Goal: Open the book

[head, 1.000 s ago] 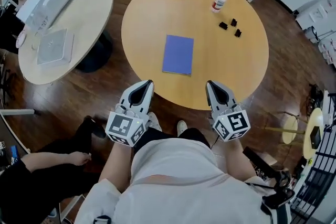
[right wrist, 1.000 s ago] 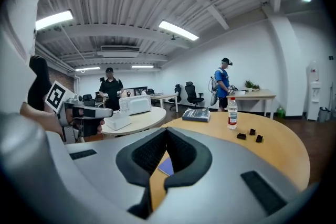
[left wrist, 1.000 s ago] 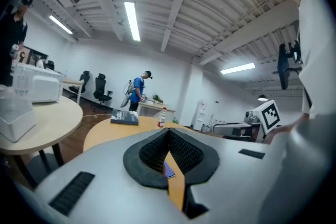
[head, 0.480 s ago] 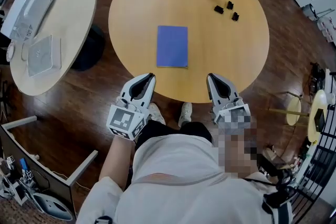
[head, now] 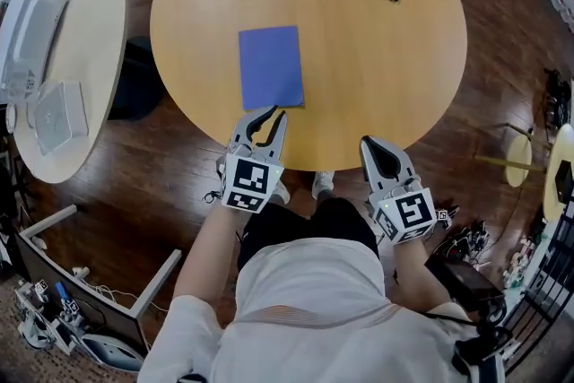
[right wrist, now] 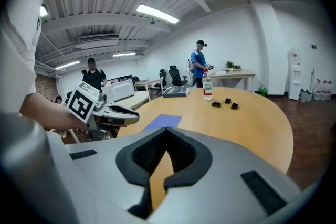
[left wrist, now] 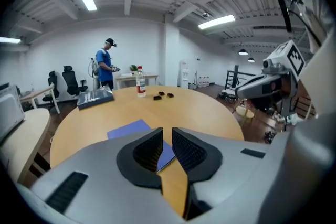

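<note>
The blue book lies closed, flat on the round counter. Just beside its near edge hovers the left gripper, jaws slightly apart and empty. The right gripper, jaws together, holds nothing at the counter's rim.

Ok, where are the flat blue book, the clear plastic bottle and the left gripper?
flat blue book (head: 271, 66): head view, middle of its closed cover.
clear plastic bottle (left wrist: 140, 85): left gripper view, on its body.
left gripper (head: 273, 116): head view, midway between its two fingertips.
</note>
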Demonstrator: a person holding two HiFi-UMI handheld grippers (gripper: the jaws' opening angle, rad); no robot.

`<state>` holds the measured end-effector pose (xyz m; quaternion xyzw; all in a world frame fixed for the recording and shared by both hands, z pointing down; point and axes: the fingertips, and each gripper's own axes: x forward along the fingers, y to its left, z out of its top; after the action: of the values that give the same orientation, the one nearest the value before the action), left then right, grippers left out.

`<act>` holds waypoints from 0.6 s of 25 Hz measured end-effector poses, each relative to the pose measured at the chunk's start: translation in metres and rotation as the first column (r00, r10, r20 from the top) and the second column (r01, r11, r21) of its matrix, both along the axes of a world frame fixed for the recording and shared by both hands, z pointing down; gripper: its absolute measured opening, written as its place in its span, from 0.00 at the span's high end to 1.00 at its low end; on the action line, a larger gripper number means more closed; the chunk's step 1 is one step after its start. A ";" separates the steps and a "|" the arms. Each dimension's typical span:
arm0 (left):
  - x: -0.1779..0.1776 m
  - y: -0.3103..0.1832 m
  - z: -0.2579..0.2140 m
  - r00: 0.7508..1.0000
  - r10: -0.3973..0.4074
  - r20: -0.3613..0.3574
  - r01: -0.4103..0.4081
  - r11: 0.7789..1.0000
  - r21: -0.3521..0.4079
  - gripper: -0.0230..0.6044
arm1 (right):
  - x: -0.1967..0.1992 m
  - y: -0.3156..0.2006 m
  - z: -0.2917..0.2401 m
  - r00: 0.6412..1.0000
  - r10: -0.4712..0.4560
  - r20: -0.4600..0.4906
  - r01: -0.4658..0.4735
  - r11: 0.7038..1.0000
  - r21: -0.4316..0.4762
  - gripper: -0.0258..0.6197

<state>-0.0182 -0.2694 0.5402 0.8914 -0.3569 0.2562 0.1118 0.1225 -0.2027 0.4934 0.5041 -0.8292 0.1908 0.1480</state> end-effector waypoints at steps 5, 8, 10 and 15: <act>0.028 -0.009 0.054 0.985 0.055 0.164 -0.055 0.998 -0.003 0.82 | 0.016 0.004 0.028 1.000 0.008 0.014 -0.007 0.999 -0.051 0.96; 0.045 -0.017 0.082 0.951 0.106 0.289 -0.123 0.992 0.041 0.81 | 0.024 0.005 0.046 1.000 0.006 0.019 -0.004 0.997 -0.073 0.96; 0.055 -0.018 0.094 0.929 0.137 0.344 -0.165 0.985 0.052 0.81 | 0.028 0.009 0.053 1.000 0.009 0.014 -0.007 0.996 -0.092 0.96; 0.063 -0.015 0.114 0.890 0.162 0.426 -0.205 0.977 0.057 0.81 | 0.032 0.012 0.064 1.000 0.017 0.017 -0.015 0.993 -0.116 0.96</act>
<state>0.0452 -0.2843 0.6540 0.8498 -0.2993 0.4324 -0.0368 0.1543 -0.1903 0.5572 0.4994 -0.8141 0.2443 0.1678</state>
